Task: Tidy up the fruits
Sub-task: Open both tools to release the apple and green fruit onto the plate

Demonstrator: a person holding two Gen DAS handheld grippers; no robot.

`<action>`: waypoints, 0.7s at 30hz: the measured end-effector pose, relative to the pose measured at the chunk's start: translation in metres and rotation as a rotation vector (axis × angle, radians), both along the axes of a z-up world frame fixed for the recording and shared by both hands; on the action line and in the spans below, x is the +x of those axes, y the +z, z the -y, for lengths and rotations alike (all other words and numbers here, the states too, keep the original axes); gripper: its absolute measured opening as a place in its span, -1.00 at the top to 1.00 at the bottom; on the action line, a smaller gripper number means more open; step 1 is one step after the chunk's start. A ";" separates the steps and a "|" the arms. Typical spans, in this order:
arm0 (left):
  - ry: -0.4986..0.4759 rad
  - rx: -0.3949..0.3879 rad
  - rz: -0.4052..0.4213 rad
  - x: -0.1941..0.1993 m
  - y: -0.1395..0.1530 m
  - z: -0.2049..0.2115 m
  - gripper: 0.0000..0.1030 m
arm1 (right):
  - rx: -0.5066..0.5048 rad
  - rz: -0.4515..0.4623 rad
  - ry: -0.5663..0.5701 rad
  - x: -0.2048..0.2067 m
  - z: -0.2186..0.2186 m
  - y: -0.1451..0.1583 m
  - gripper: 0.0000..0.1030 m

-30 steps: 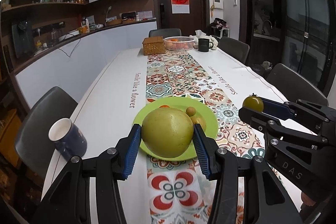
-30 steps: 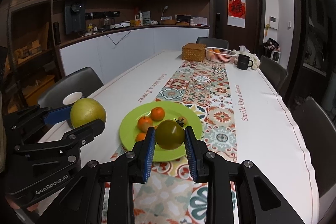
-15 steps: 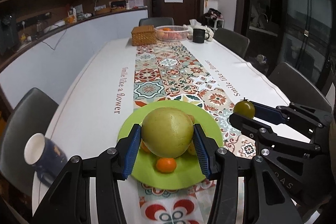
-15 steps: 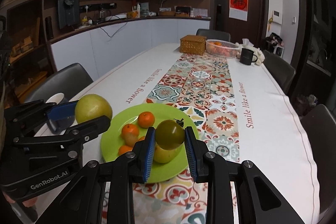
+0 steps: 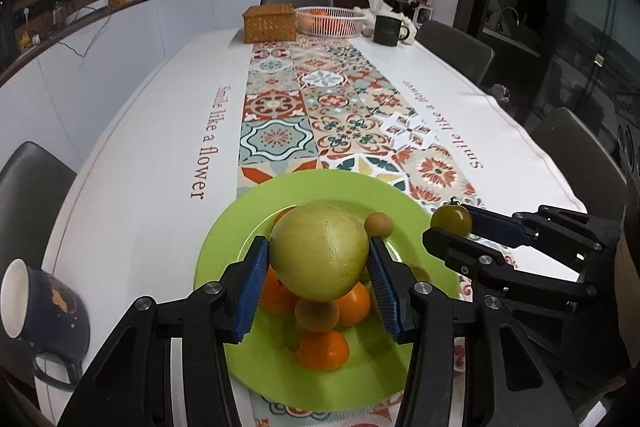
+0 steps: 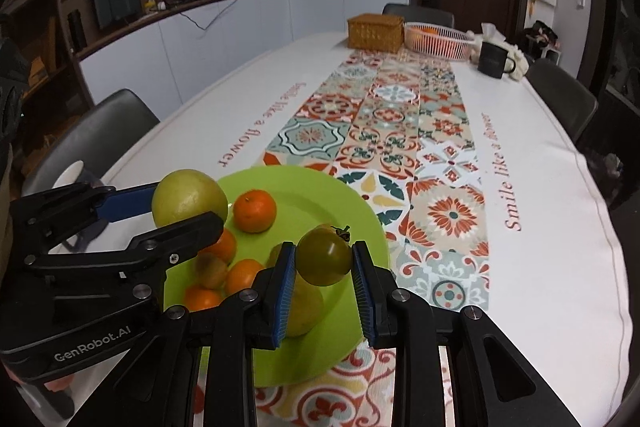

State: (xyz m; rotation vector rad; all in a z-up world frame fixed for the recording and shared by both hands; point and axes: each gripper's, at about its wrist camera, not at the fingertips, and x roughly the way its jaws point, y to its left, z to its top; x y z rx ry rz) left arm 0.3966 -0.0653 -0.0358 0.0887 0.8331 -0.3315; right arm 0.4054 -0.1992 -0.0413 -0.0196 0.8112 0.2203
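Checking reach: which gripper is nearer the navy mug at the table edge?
Left. The left gripper, gripping the large yellow-green fruit, is beside the navy mug; the right gripper is across the plate.

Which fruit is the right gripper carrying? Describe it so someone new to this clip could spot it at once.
Start at the lime-green plate on the patterned table runner. Above its near right part, the right tongs are shut on a small olive-green tomato. Its dark stalk and dull green skin distinguish it from the oranges and the big yellow-green pomelo.
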 end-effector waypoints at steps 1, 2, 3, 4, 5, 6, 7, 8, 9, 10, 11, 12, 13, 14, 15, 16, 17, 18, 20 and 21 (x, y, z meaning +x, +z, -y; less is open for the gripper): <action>0.000 0.002 -0.006 0.002 -0.002 0.000 0.04 | 0.000 -0.009 0.001 0.003 0.000 -0.003 0.44; 0.001 0.007 -0.015 0.005 -0.005 0.001 0.04 | -0.002 -0.015 0.000 0.006 0.000 -0.006 0.44; 0.001 0.008 -0.018 0.007 -0.006 0.002 0.04 | -0.002 -0.023 0.000 0.008 0.000 -0.008 0.44; 0.000 0.008 -0.021 0.008 -0.007 0.002 0.04 | 0.004 -0.037 -0.001 0.012 0.001 -0.012 0.44; -0.001 0.009 -0.028 0.010 -0.008 0.002 0.04 | 0.008 -0.046 -0.002 0.013 0.001 -0.014 0.44; -0.003 0.008 -0.033 0.011 -0.008 0.003 0.04 | 0.011 -0.055 -0.004 0.015 0.002 -0.016 0.44; -0.005 0.008 -0.037 0.012 -0.009 0.003 0.04 | 0.013 -0.055 -0.006 0.015 0.003 -0.017 0.43; -0.003 0.009 -0.021 0.011 -0.007 0.002 0.02 | 0.015 -0.053 -0.009 0.016 0.003 -0.018 0.43; 0.001 0.015 -0.005 0.009 -0.004 0.002 0.00 | 0.015 -0.055 -0.010 0.016 0.004 -0.018 0.40; 0.007 0.023 0.012 0.007 -0.001 0.001 -0.12 | 0.021 -0.051 -0.011 0.015 0.005 -0.018 0.32; 0.010 0.029 0.025 0.005 0.001 0.000 -0.17 | 0.023 -0.046 -0.015 0.015 0.006 -0.017 0.27; 0.012 0.033 0.034 0.002 0.004 -0.001 -0.20 | 0.022 -0.041 -0.022 0.013 0.008 -0.016 0.21; 0.015 0.039 0.044 -0.001 0.006 -0.002 -0.20 | 0.023 -0.038 -0.023 0.011 0.009 -0.015 0.20; 0.024 0.051 0.054 -0.005 0.009 -0.004 -0.20 | 0.023 -0.038 -0.026 0.008 0.010 -0.014 0.20; 0.030 0.057 0.063 -0.009 0.011 -0.005 -0.21 | 0.024 -0.037 -0.029 0.005 0.011 -0.013 0.20; 0.035 0.060 0.071 -0.013 0.013 -0.007 -0.23 | 0.028 -0.030 -0.032 0.001 0.012 -0.011 0.20; 0.043 0.060 0.081 -0.020 0.016 -0.009 -0.24 | 0.027 -0.022 -0.037 -0.003 0.013 -0.008 0.18; 0.050 0.060 0.088 -0.025 0.019 -0.010 -0.28 | 0.024 -0.008 -0.049 -0.010 0.014 -0.005 0.10; 0.062 0.067 0.100 -0.036 0.023 -0.013 -0.30 | 0.022 0.017 -0.061 -0.021 0.016 0.001 0.01; 0.067 0.069 0.107 -0.042 0.025 -0.014 -0.30 | 0.016 0.036 -0.070 -0.029 0.017 0.005 -0.01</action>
